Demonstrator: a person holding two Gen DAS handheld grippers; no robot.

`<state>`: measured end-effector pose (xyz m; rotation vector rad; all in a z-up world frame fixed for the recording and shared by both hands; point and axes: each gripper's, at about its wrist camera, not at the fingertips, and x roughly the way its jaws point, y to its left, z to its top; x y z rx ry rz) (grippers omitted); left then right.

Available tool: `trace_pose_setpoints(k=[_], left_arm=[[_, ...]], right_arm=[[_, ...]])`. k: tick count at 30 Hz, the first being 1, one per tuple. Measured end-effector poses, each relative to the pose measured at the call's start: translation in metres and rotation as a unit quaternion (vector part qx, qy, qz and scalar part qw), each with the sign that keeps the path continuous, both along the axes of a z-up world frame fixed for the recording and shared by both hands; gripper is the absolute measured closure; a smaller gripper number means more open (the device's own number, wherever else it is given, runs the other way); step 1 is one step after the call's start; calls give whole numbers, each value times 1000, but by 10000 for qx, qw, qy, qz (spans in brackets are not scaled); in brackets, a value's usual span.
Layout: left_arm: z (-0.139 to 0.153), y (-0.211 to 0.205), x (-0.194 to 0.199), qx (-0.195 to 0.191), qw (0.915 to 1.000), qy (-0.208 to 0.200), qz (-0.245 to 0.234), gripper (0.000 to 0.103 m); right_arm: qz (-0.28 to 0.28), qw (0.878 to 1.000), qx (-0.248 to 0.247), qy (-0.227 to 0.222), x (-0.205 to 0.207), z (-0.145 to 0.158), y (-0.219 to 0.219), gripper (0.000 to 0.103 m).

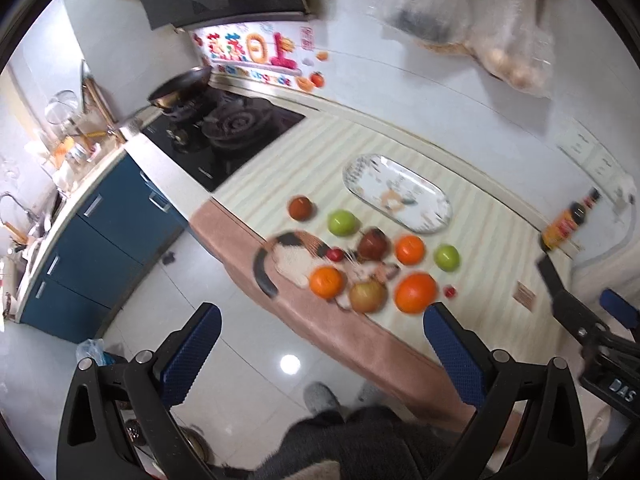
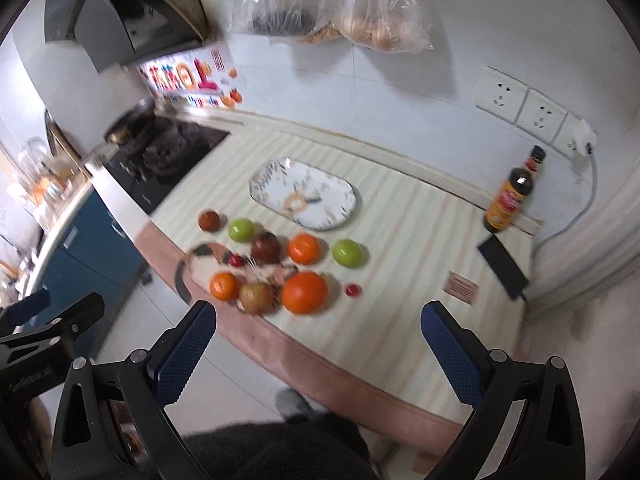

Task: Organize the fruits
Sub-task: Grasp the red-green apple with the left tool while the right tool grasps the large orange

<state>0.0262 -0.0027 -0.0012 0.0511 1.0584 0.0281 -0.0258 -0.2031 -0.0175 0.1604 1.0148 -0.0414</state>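
While you've got both tools hanging back over the floor, your left hand-held gripper is spread wide with nothing between its blue pads, and your right hand-held gripper is just as wide and just as empty. Neither one touches any fruit.

All the fruit sits loose on the striped cream tabletop, bunched around centre frame in both views. You've got the big orange nearest the front edge, a brownish-yellow apple just left of it and a small orange left of that. Behind them are a dark red apple, a medium orange and two green apples, plus a brown-red fruit at the far left. Two tiny red fruits sit in there too.

Your white oval patterned plate lies behind the bunch, with nothing on it.
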Motion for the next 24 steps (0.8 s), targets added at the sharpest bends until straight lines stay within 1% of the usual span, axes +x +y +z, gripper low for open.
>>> trace_pose_setpoints(k=[2, 4, 5, 7, 8, 10, 11, 12, 13, 15, 16, 18, 20, 23, 24], left_arm=[[-14, 2, 16, 224, 9997, -26, 126, 0], [-33, 5, 35, 461, 9987, 14, 221, 0], [-44, 7, 44, 510, 9983, 113, 260, 0], [-70, 15, 60, 426, 9979, 346, 352, 0], [-87, 18, 72, 341, 9968, 606, 395, 0], [-114, 22, 86, 155, 9944, 949, 443, 0], [-131, 23, 95, 109, 9917, 1182, 485, 0], [-144, 21, 101, 49, 9893, 1378, 480, 0], [-158, 19, 106, -87, 9864, 1569, 474, 0], [-185, 14, 116, -269, 9804, 1895, 468, 0], [-199, 12, 119, -414, 9761, 2085, 463, 1], [-224, 9, 125, -604, 9669, 2424, 514, 1], [-243, 6, 128, -734, 9597, 2653, 559, 2], [-263, 1, 132, -939, 9512, 2882, 580, 2], [-268, 0, 134, -1022, 9488, 2931, 577, 2]], right_arm=[[31, 9999, 133, 37, 16, -20, -5, 0], [60, 9993, 274, 263, 34, -46, -7, 0], [81, 9980, 448, 440, 47, -67, -9, 0], [92, 9947, 692, 751, 66, -102, -11, 0], [32, 9917, 848, 963, 79, -128, -13, 0], [-72, 9869, 981, 1280, 97, -167, -14, 1], [-167, 9826, 1087, 1497, 109, -194, -14, 2], [-224, 9792, 1186, 1633, 115, -210, -14, 4], [-312, 9718, 1400, 1869, 126, -236, -14, 6], [-418, 9647, 1506, 2122, 137, -268, -12, 10], [-492, 9594, 1567, 2293, 142, -286, -11, 14], [-605, 9502, 1706, 2539, 151, -310, -12, 16], [-681, 9429, 1846, 2687, 156, -329, -10, 17], [-714, 9353, 2202, 2677, 162, -343, -4, 17], [-665, 9357, 2236, 2648, 165, -345, -1, 21]])
